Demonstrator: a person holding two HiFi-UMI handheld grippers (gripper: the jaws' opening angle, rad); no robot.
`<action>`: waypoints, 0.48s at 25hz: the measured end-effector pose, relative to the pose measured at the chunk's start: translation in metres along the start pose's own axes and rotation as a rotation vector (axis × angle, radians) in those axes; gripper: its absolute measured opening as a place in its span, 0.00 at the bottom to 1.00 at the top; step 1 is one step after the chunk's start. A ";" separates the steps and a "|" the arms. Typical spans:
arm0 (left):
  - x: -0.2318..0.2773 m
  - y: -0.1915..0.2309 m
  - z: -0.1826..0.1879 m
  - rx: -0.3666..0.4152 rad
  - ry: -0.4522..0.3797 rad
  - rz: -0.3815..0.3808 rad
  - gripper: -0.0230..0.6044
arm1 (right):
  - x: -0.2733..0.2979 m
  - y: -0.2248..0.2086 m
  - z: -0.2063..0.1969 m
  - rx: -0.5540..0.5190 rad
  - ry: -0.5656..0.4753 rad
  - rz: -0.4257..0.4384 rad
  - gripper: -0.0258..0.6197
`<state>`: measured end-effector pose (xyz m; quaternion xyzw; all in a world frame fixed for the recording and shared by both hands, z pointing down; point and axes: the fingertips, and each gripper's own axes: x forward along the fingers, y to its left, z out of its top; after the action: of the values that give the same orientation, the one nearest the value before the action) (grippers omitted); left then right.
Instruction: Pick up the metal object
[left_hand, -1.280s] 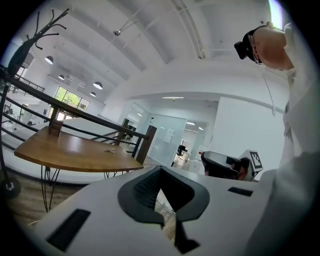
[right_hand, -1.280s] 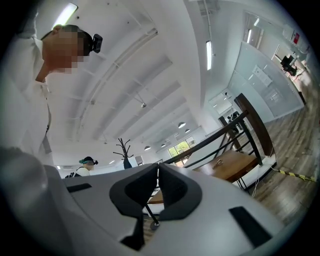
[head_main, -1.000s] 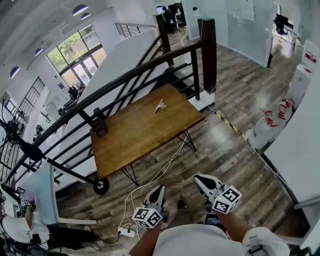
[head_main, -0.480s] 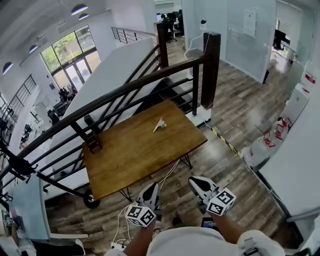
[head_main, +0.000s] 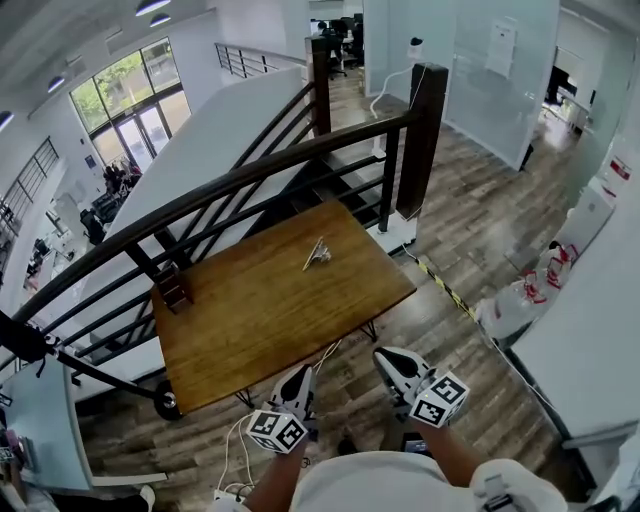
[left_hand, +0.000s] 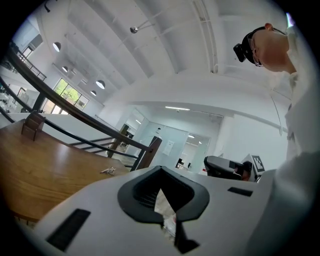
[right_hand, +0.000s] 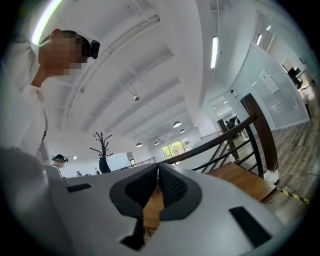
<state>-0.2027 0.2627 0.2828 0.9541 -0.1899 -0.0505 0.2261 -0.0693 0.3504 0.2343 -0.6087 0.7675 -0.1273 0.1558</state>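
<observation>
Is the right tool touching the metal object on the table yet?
Apart. Head view: right tool hangs short of the table, metal object lies far across it.

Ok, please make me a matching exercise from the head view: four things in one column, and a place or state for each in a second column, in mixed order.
Things:
1. metal object
2. small dark block
3. black railing
4. right hand-held gripper

Places or states:
A. shut and empty, held over the floor short of the wooden table
B. on the table's far left corner
C. lying alone on the table, toward its far right end
D. runs along the table's far side

Pairs: 1-C, 2-B, 3-D, 4-A.
</observation>
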 end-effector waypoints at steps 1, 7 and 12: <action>0.004 0.005 0.000 -0.003 0.001 0.006 0.05 | 0.003 -0.007 0.000 0.008 0.000 -0.003 0.08; 0.045 0.025 0.004 0.009 0.004 0.039 0.05 | 0.030 -0.048 0.010 0.027 -0.013 0.027 0.08; 0.098 0.029 0.006 0.028 0.016 0.065 0.05 | 0.050 -0.104 0.028 0.049 -0.030 0.061 0.08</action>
<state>-0.1233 0.1982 0.2896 0.9509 -0.2194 -0.0328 0.2158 0.0246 0.2782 0.2446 -0.5827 0.7800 -0.1321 0.1860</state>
